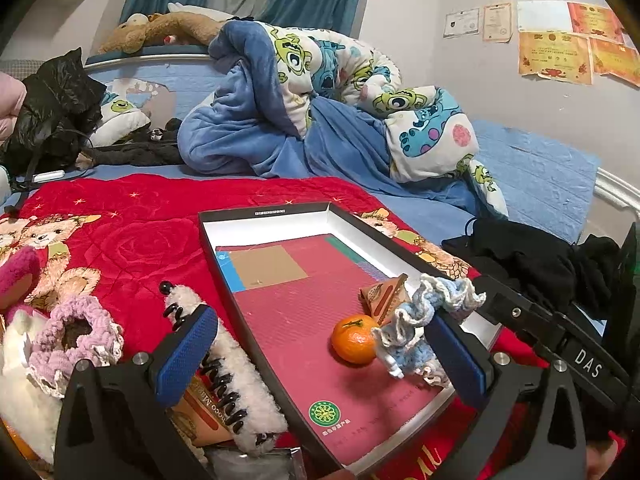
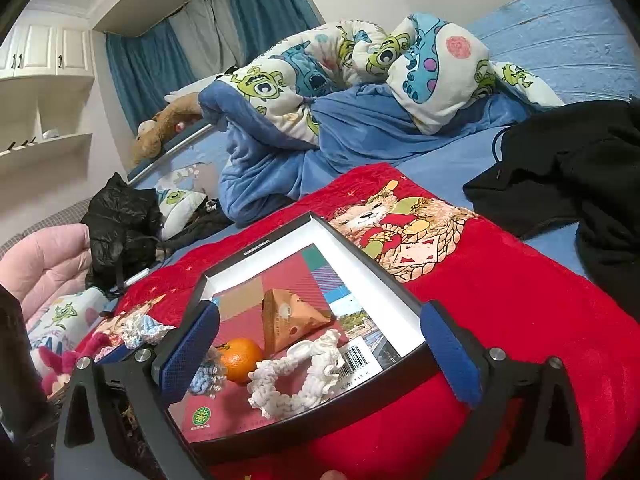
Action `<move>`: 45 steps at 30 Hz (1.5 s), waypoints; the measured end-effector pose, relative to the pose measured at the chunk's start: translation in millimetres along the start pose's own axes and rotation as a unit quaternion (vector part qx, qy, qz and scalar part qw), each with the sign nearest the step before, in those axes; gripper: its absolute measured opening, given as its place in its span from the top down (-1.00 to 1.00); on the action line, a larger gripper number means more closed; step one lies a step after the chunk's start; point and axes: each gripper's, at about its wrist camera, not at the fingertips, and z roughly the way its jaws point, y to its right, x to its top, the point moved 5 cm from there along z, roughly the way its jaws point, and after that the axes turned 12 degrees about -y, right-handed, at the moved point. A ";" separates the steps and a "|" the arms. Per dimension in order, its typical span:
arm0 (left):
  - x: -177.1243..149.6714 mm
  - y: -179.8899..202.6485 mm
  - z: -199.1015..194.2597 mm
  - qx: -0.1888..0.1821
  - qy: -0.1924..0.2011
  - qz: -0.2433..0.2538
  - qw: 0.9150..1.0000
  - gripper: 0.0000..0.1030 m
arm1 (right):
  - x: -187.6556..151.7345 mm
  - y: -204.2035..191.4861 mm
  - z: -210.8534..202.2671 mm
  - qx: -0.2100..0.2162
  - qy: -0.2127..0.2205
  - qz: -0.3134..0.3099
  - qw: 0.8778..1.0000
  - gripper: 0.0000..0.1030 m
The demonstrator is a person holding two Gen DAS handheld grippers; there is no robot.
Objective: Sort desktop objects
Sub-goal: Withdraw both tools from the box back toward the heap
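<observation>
Blue crocheted scrunchie [image 1: 416,320] hangs against the left gripper's [image 1: 320,354] right finger, lower right of frame, over the box tray [image 1: 264,214]. Both grippers spread wide; right gripper [image 2: 320,344] empty. Soft, light, floppy; pinch bunched yarn.

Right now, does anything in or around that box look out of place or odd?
The blue crochet scrunchie isn't lying flat in the box: it drapes over the other claw beside the tangerine. Both claws stand open. Nothing looks spilled or damaged.
</observation>
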 end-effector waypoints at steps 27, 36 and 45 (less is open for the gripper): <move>-3.1 2.1 -31.6 0.017 -0.010 0.019 1.000 -1.00 | -5.3 -15.9 -23.2 -0.133 0.002 -0.041 0.990 -1.00; -17.9 -14.7 -98.6 0.047 -0.007 0.066 0.997 -1.00 | -20.1 -68.8 -38.2 -0.167 0.011 -0.125 0.978 -1.00; -42.3 -95.8 -172.5 0.068 0.003 -0.004 0.998 -1.00 | -46.5 -142.0 -37.3 -0.136 -0.009 -0.168 0.976 -1.00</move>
